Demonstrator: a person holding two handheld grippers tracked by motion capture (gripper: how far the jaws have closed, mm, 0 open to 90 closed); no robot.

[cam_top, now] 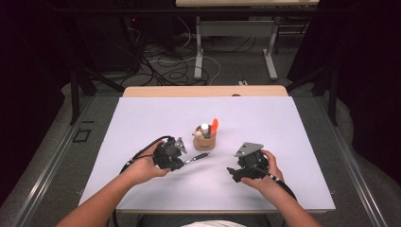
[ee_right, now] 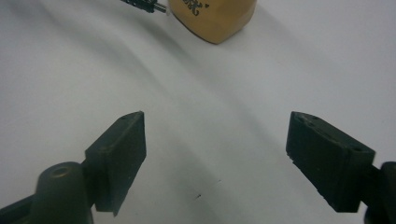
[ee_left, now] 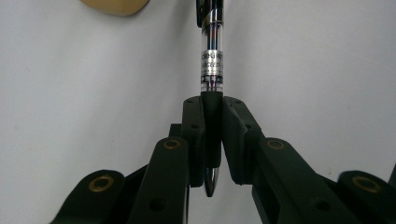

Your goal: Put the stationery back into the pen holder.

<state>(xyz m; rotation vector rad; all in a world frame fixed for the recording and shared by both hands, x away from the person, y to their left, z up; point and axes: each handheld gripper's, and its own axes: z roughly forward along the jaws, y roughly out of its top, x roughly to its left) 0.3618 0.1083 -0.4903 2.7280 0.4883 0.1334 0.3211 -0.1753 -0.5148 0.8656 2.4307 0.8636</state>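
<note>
My left gripper (cam_top: pixel 182 160) is shut on a pen (cam_top: pixel 197 157), a clear barrel with a black rubber grip and silver tip. In the left gripper view the two jaws clamp the pen's (ee_left: pixel 211 60) black grip, its tip pointing back toward the camera. The pen lies low over the white table surface (cam_top: pixel 142 123), pointing toward a tan cup (cam_top: pixel 204 139) that holds an orange marker (cam_top: pixel 214 126) and a white-capped item. My right gripper (cam_top: pixel 235 172) rests to the right of the cup, open, with nothing between its jaws; its view has the cup (ee_right: pixel 219 18) ahead and the pen's end (ee_right: pixel 144 5).
The white surface ends at a wooden strip (cam_top: pixel 203 91) at the far side. Beyond it are table legs (cam_top: pixel 198 47) and cables on the floor. Dark curtains stand at both sides.
</note>
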